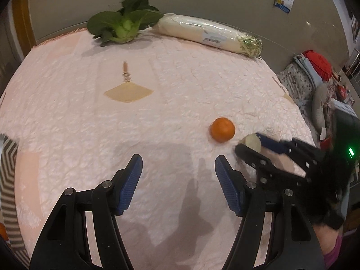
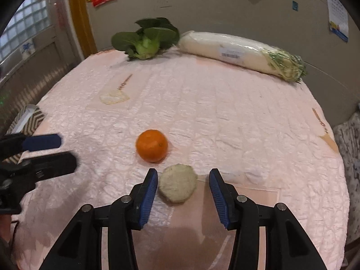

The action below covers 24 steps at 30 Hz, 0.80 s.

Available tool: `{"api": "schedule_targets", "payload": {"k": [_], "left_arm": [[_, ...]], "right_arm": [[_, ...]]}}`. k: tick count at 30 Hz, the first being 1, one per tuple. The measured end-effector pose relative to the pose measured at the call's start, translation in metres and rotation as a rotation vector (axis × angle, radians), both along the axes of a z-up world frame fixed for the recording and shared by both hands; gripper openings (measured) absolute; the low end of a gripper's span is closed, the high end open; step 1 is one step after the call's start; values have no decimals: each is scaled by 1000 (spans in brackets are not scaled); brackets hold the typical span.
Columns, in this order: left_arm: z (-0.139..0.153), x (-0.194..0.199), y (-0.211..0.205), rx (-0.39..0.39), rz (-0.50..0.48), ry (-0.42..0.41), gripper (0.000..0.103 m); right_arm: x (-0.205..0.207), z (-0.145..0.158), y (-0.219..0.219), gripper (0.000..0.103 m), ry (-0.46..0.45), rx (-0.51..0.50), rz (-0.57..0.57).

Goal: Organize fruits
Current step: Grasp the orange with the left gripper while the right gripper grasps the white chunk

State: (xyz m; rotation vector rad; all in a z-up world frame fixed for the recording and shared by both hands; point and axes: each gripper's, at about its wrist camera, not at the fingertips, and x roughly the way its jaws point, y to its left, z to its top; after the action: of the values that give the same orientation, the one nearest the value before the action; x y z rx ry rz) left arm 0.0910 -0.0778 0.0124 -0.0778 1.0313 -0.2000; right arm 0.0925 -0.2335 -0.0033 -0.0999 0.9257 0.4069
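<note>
Open right gripper (image 2: 182, 175) astride pale slice (image 2: 178, 183), orange (image 2: 151, 145) beside.

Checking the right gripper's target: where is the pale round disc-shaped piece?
In the right wrist view, the pale round disc lies on the pink cloth between the open right gripper fingers, just before the orange.

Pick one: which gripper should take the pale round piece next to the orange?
Right. The right gripper already has its open jaws on either side of the pale round piece, just short of the orange. The left gripper is open over bare cloth, off to the side.
</note>
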Motion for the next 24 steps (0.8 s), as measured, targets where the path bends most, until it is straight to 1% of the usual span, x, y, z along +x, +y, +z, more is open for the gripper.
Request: {"api": "schedule_targets", "payload": {"k": [1, 2, 6, 10, 14, 17, 18, 19, 20, 21, 22, 23, 24], "left_arm": [[-1, 5, -5, 0, -5, 6, 67], [-2, 7, -8, -1, -9, 9, 67], [-4, 25, -28, -2, -31, 24, 67], [-10, 42, -46, -22, -47, 54, 67], [-19, 54, -59, 6, -50, 74, 67], [-25, 57, -60, 1, -44, 80, 67], [-24, 57, -59, -1, -41, 63, 63], [-24, 56, -57, -5, -35, 56, 48], [-24, 56, -55, -6, -36, 52, 41], [-24, 56, -53, -24, -43, 56, 33], [-25, 56, -50, -52, -53, 68, 31], [-25, 55, -49, -53, -57, 73, 31], [-23, 52, -49, -36, -61, 66, 31]], "right_arm": [[-2, 0, -2, 32, 3, 7, 0], [-5, 0, -3, 30, 5, 10, 1], [-23, 6, -11, 30, -26, -33, -21], [-33, 9, -25, 30, -18, -3, -43], [-38, 10, -32, 30, -16, 18, -59], [-39, 7, -32, 30, -8, 32, -60], [-39, 6, -31, 30, -7, 35, -58], [-40, 6, -30, 30, -6, 35, -57], [-41, 6, -29, 30, -10, 36, -58], [-41, 6, -30, 30, -15, 39, -63], [-42, 7, -30, 30, -17, 47, -67], [-42, 8, -30, 30, -17, 51, -66], [-43, 9, -29, 30, -20, 53, -64]]}}
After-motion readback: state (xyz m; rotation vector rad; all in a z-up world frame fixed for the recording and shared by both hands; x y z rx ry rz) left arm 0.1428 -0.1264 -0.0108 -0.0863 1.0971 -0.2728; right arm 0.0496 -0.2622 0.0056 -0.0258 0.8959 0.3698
